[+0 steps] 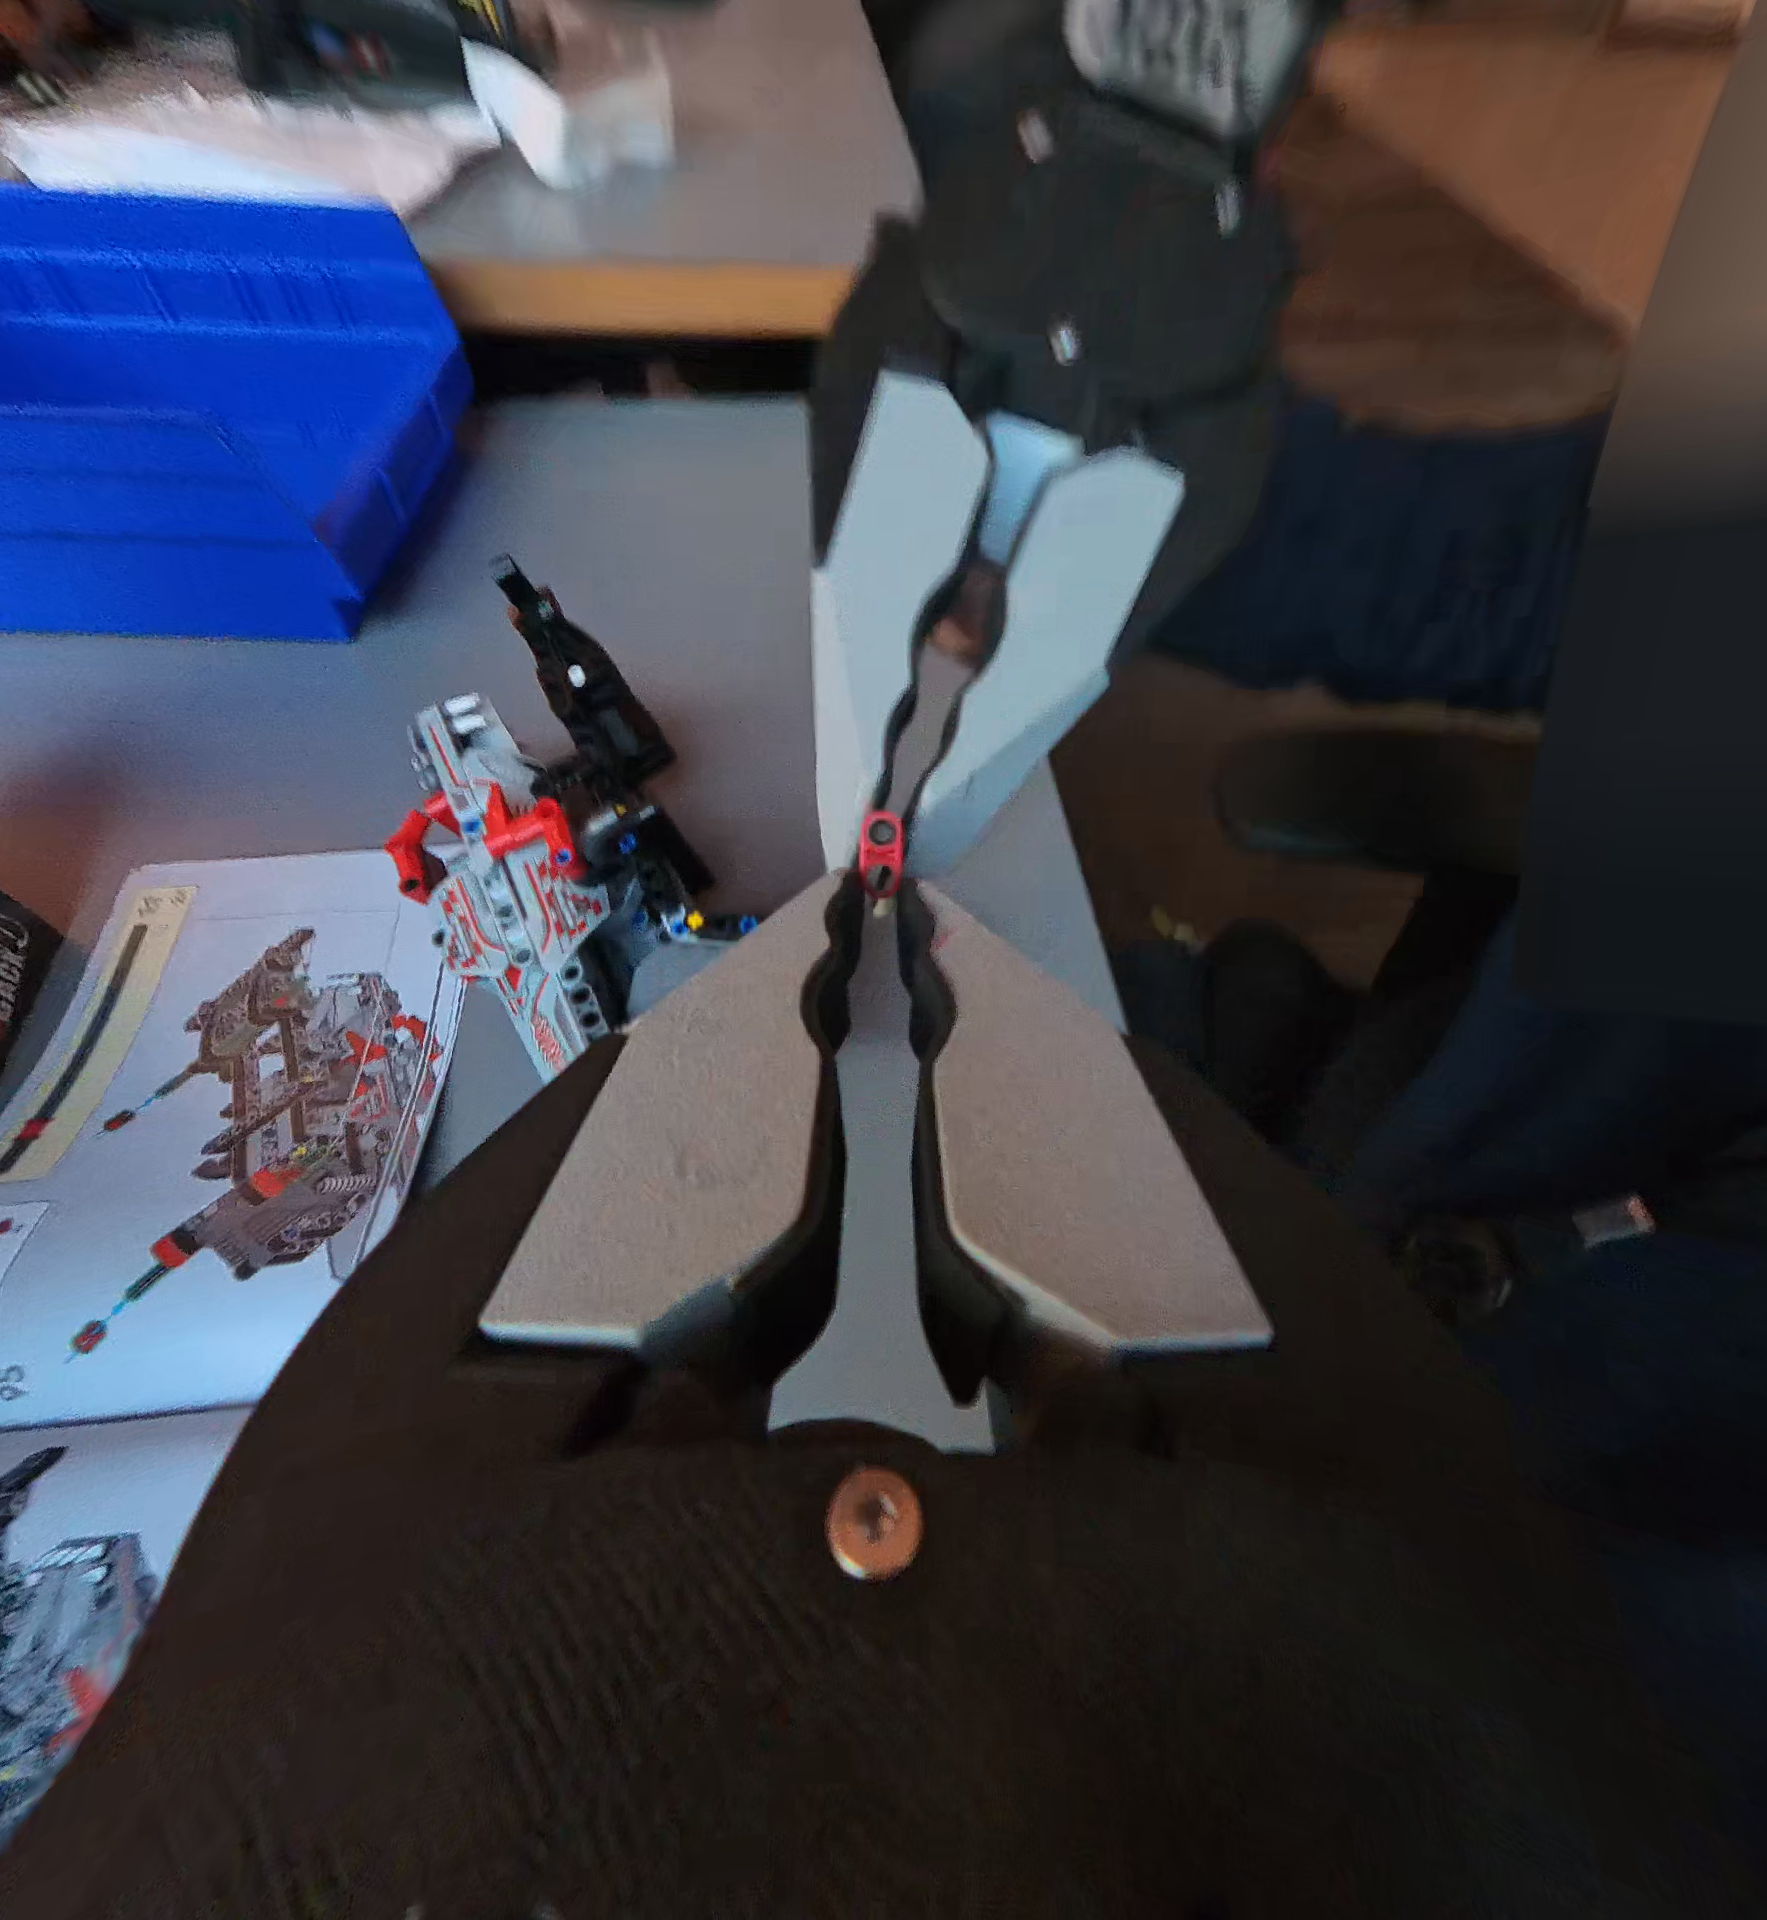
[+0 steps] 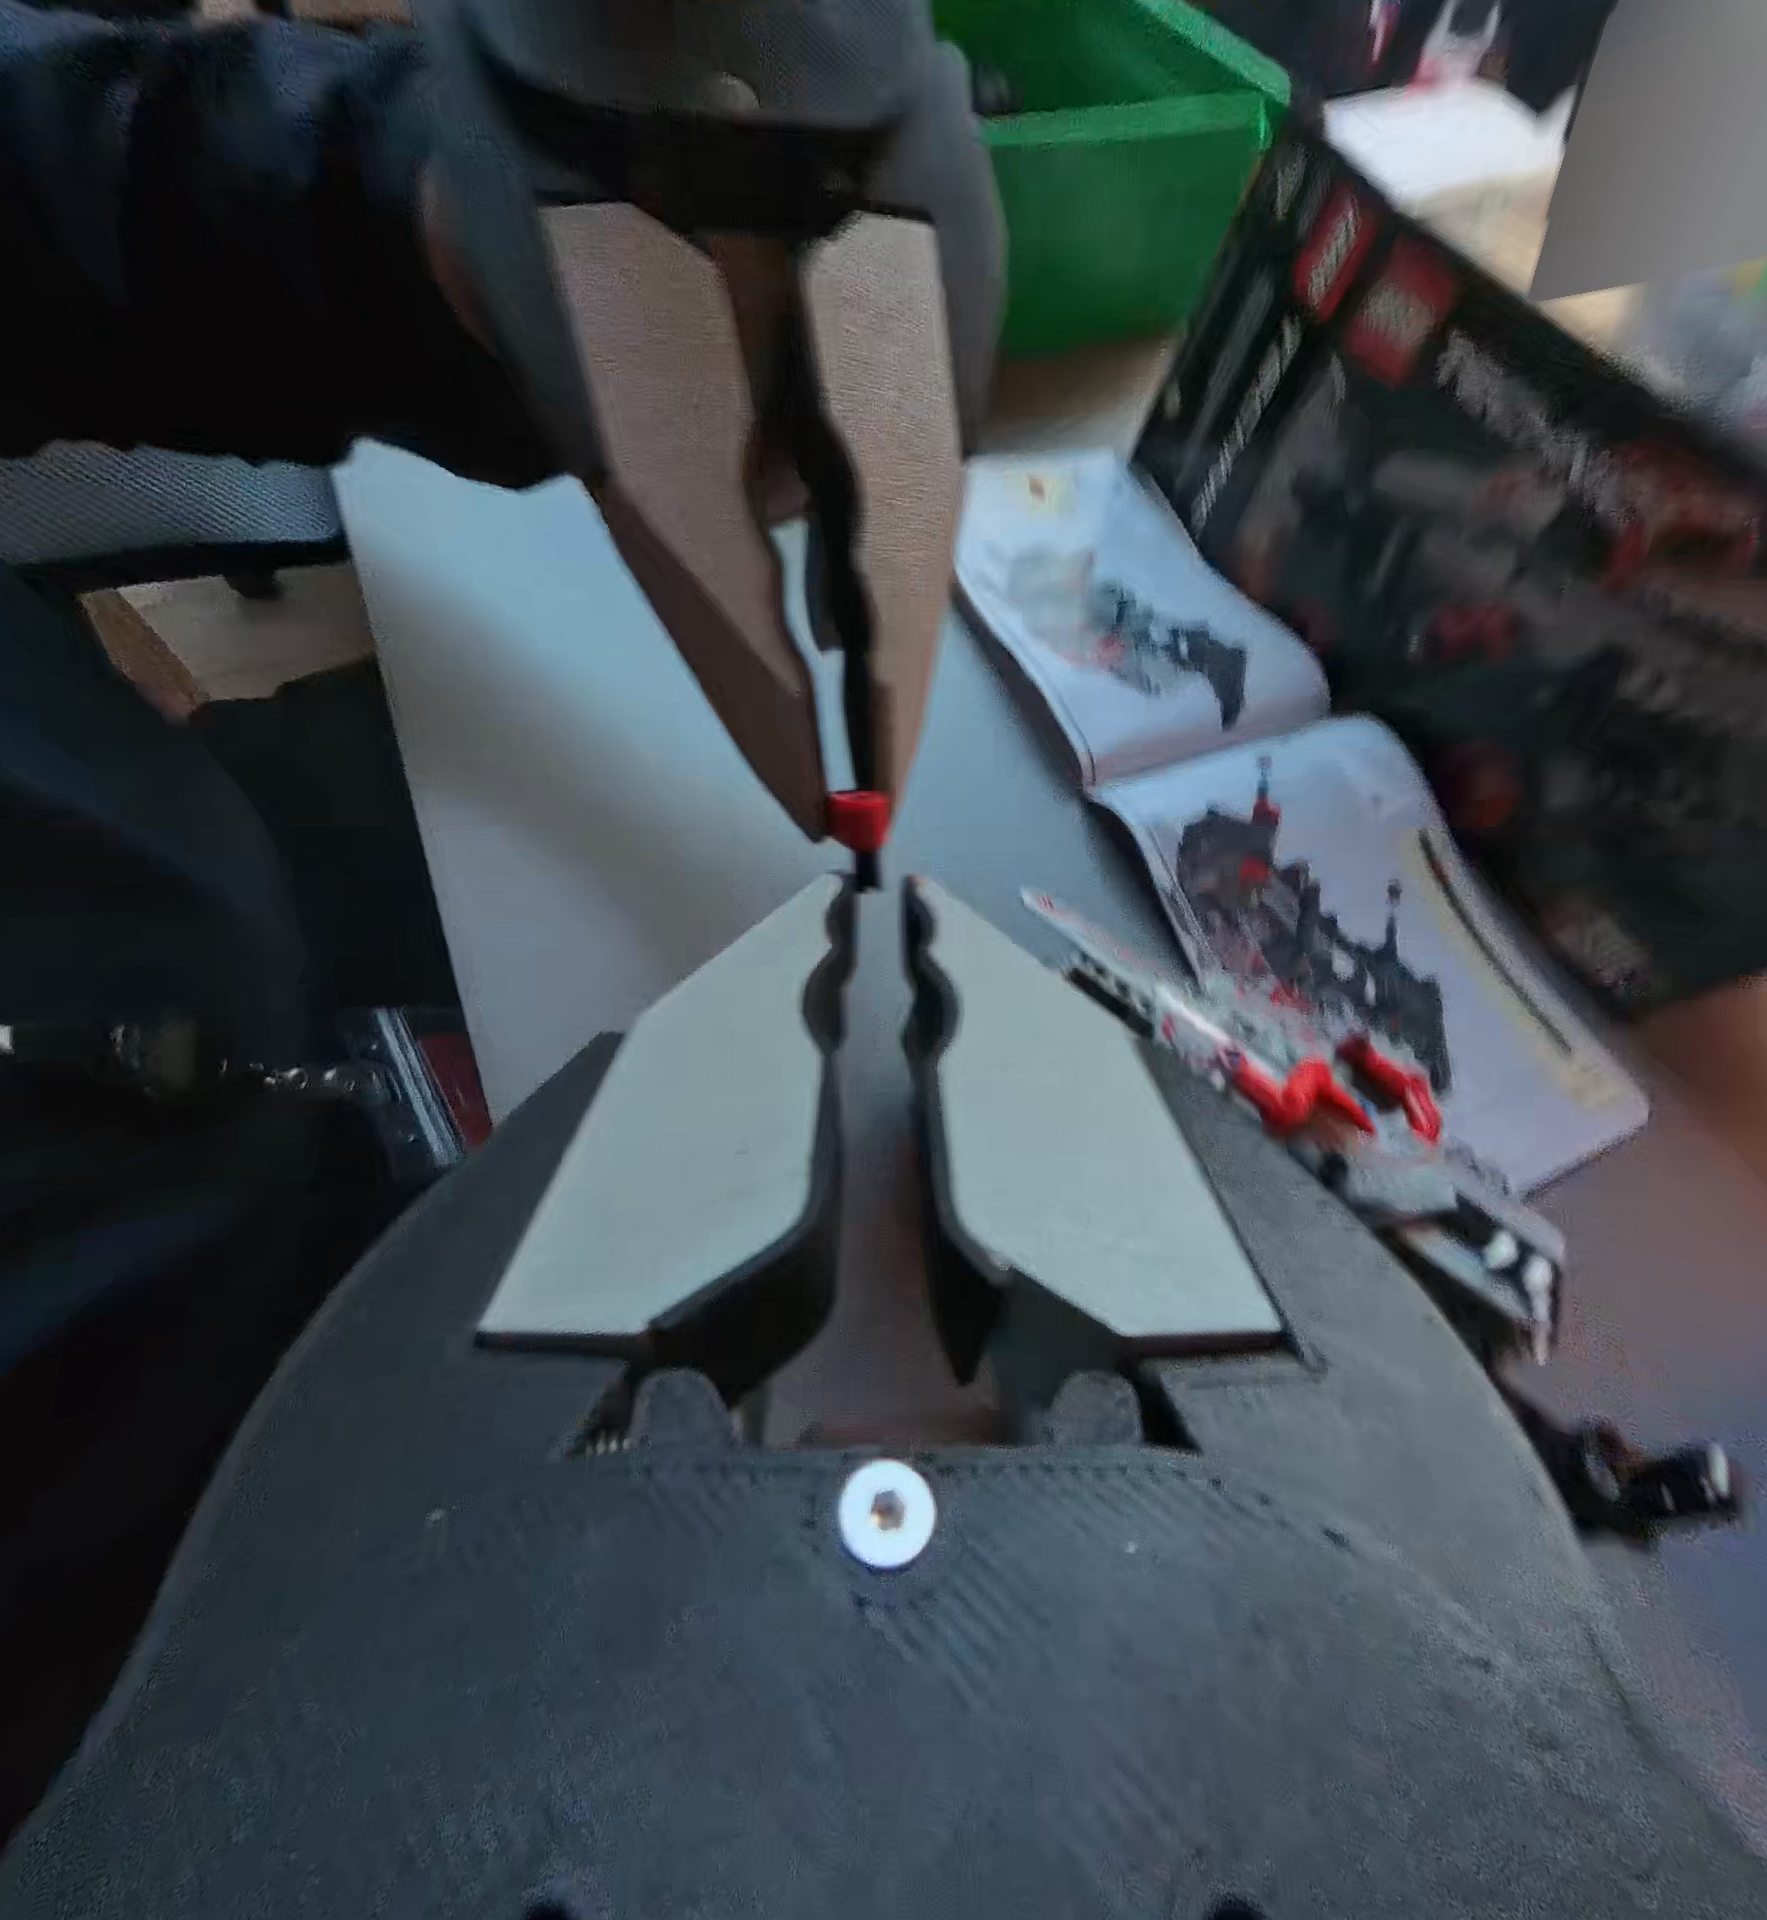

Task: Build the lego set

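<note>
- Small red Lego connector piece (image 1: 879,842) (image 2: 851,816) held in the air over the grey table (image 1: 650,571) edge, right where both gripper tips meet.
- Left gripper (image 1: 879,904) (image 2: 853,826): clamped on the red piece; clear in the right wrist view.
- Right gripper (image 2: 874,888) (image 1: 884,847): jaws narrowed with a slit at the tips and a short black stub at that slit. Can't tell if it's gripping.
- Part-built grey, red and black Lego model (image 1: 515,883) (image 2: 1305,1091) lies on the table beside the open instruction booklet (image 1: 183,1122) (image 2: 1326,914).
- Blue plastic bin (image 1: 152,416) behind the model; green bin (image 2: 1118,187) and dark set box (image 2: 1481,571) further off.
</note>
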